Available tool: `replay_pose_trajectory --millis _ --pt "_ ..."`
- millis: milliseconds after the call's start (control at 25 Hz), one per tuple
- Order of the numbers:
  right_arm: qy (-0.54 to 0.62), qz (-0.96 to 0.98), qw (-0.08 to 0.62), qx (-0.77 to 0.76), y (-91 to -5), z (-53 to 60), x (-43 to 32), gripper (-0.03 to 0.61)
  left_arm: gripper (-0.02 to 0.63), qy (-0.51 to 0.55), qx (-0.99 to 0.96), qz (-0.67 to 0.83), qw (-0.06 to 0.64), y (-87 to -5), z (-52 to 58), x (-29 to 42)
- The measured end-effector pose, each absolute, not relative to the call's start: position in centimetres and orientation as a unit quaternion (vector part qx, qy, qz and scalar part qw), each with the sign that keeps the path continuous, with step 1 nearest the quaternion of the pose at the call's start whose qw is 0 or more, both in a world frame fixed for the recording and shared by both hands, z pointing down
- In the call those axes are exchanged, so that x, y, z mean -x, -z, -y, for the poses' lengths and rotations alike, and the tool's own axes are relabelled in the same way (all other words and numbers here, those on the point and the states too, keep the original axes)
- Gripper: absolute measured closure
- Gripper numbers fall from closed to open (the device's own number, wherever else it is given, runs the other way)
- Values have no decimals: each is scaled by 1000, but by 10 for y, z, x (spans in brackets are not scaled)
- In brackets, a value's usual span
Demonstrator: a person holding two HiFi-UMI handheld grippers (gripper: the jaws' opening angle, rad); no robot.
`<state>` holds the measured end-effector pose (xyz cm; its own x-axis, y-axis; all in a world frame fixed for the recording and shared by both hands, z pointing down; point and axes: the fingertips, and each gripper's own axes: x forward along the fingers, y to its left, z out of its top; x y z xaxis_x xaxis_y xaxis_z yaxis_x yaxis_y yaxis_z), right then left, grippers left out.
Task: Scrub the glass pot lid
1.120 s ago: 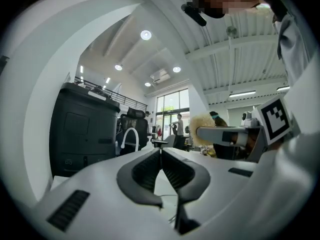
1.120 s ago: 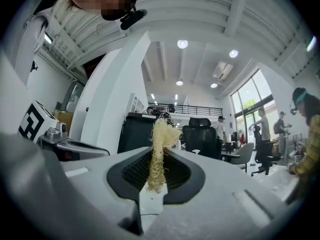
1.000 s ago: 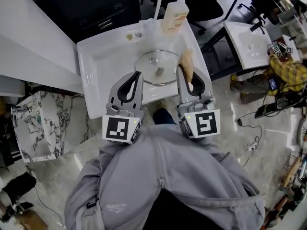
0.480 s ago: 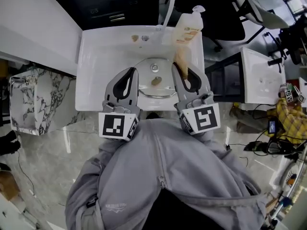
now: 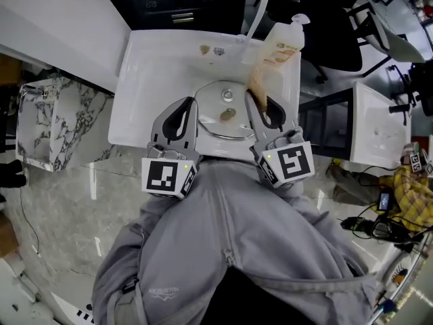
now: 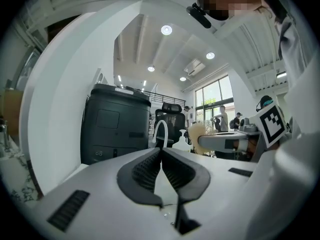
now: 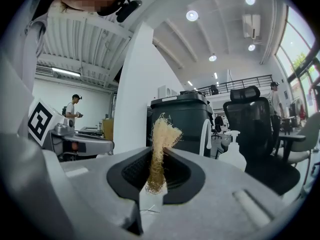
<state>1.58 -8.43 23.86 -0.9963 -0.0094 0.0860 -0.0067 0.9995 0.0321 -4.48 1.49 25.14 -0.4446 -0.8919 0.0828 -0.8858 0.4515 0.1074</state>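
Covering glass pot lid (image 5: 218,108) edges: left tongs (image 5: 192,102), right tongs (image 5: 252,96).

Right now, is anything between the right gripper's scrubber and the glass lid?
Nothing visible. The scrubber in the right gripper is at the right rim of the glass lid; the soap bottle stands beyond.

1. Lid (image 5: 218,122) in sink (image 5: 145,80).
2. Bottle (image 5: 279,46) on sink rim, 1 o'clock from lid.
3. Faucet (image 5: 256,9) at 12.
4. Left gripper (image 5: 190,101) at 8, right gripper (image 5: 253,97) at 4, scrubber (image 5: 257,83) between its jaws.
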Motion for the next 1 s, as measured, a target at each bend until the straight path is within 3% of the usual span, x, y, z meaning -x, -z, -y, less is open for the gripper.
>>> replay_pose_trajectory --millis 480,1000 --pt "11 995 94 3 -262 84 15 534 601 -3 -552 829 93 -266 -4 71" --pt "-36 968 243 56 -390 112 68 534 601 -54 -575 802 155 -349 11 98"
